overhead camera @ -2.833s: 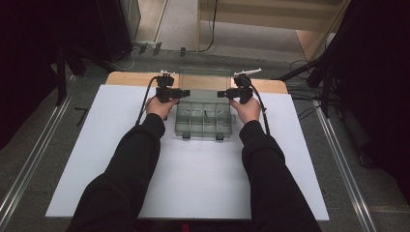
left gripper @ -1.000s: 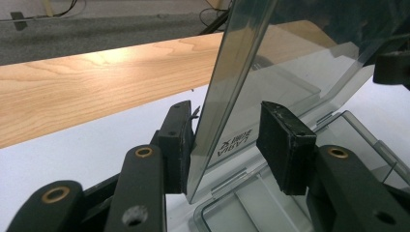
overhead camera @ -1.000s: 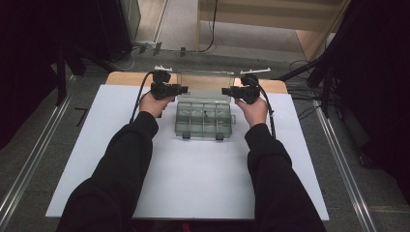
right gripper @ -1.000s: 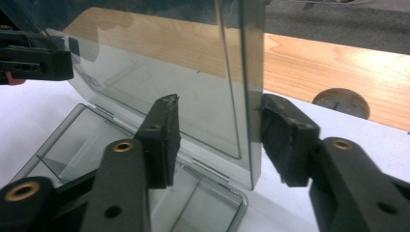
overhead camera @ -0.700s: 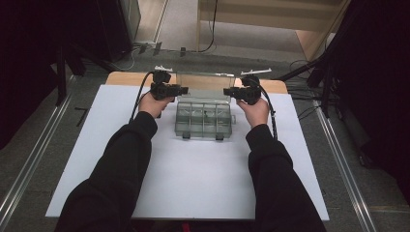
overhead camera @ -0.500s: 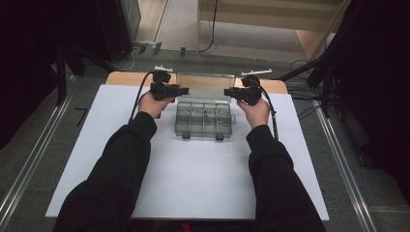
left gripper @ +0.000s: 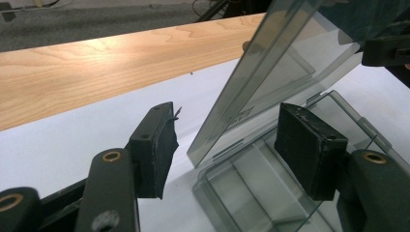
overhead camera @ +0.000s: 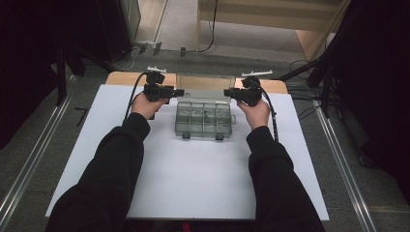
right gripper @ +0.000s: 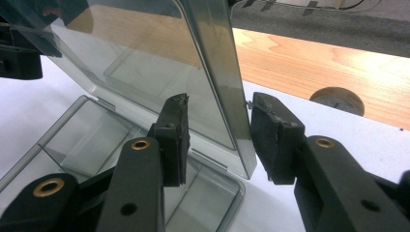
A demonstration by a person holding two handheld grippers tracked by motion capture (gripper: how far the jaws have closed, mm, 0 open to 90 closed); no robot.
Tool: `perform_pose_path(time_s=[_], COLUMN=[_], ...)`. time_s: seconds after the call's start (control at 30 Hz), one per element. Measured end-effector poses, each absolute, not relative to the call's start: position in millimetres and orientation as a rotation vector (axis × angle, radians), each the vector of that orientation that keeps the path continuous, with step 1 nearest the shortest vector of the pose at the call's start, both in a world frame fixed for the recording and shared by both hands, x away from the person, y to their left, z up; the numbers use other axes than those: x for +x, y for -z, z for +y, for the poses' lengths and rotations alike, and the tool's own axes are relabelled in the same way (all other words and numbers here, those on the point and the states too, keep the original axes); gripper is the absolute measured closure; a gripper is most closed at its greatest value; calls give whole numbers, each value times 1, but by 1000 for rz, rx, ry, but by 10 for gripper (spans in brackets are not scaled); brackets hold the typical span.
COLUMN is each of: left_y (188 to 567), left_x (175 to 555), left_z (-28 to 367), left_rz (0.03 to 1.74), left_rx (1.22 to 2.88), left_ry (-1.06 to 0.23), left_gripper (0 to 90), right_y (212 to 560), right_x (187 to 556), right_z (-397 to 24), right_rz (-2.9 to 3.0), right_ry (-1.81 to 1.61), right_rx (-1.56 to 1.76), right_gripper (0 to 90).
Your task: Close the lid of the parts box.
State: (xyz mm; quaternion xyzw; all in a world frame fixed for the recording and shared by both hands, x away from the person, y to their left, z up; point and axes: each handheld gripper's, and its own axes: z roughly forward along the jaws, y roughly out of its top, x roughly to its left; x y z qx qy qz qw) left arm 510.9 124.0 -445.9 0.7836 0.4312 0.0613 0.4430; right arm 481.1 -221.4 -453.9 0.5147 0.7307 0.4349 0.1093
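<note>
White tabletop sheet (overhead camera: 193,179) spans the high view's centre; on it, upper middle, sits a clear grey plastic compartment box (overhead camera: 203,120), lid (overhead camera: 203,87) raised. Left gripper (overhead camera: 180,91), jaws just widening, and right gripper (overhead camera: 226,93) straddle the lid's edges, pads apart from it.

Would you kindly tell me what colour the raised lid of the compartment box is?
Smoky grey and see-through; the lid shows best in the right gripper view.

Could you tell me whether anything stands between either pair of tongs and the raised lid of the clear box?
Nothing visible does. The lid stands up with one side edge between the open jaws of the left tongs, which have just been opening, and the other between those of the right tongs; no pad presses on it.
</note>
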Motion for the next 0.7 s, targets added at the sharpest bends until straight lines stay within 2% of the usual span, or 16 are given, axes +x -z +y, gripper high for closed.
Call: perform_pose_path(time_s=[0.1, 0.33, 0.4, 0.43, 0.57, 0.63, 0.7], left_y=[445, 440, 437, 437, 433, 431, 429], left_x=[511, 509, 508, 508, 507, 507, 508], left_z=[130, 142, 146, 147, 148, 146, 146], left_rz=[1073, 1054, 1060, 1061, 1100, 1105, 1102], left_rx=[1940, 1960, 1963, 1967, 2006, 2006, 2026], left_ry=[-124, -87, -85, -80, -81, -47, -63], left_gripper=[363, 374, 458, 527, 672, 776, 832], right_y=[454, 454, 453, 453, 453, 453, 453], right_x=[480, 478, 478, 478, 477, 477, 477], right_z=[-221, -221, -221, -221, -221, -221, -221], right_rz=[2152, 2148, 2151, 2153, 2157, 2156, 2157], right_ry=[-1276, -1276, -1277, -1276, -1272, -1274, -1275], right_rx=[1509, 1511, 1510, 1508, 1499, 1499, 1502], right_gripper=[601, 590, 590, 590, 589, 589, 589])
